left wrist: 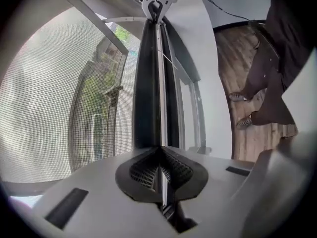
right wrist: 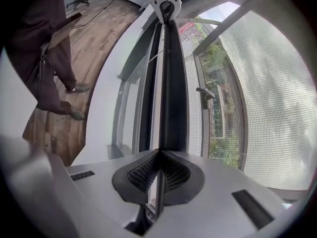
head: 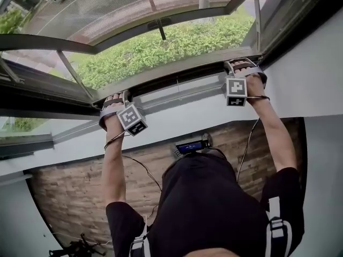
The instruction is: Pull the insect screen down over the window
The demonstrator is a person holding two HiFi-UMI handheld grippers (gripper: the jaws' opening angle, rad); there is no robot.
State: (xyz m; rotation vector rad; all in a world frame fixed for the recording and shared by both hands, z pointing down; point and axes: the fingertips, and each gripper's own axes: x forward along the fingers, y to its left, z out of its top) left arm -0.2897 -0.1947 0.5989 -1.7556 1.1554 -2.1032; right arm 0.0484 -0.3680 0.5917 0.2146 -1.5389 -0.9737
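Insect-screen black bottom bar [left wrist: 146, 83] pinched in L gripper [left wrist: 161, 182] & R gripper [right wrist: 156, 182], one per end, long axis running straight ahead, gripper-to-gripper.

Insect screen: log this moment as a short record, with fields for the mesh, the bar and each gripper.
mesh: stretched beyond the bar, greenery visible through it
bar: dark, runs from one gripper to the other
left gripper: shut on the bar's thin lip, near its left end
right gripper: shut on the bar's thin lip, near its right end
task: screen only partly down, both grippers on the bar
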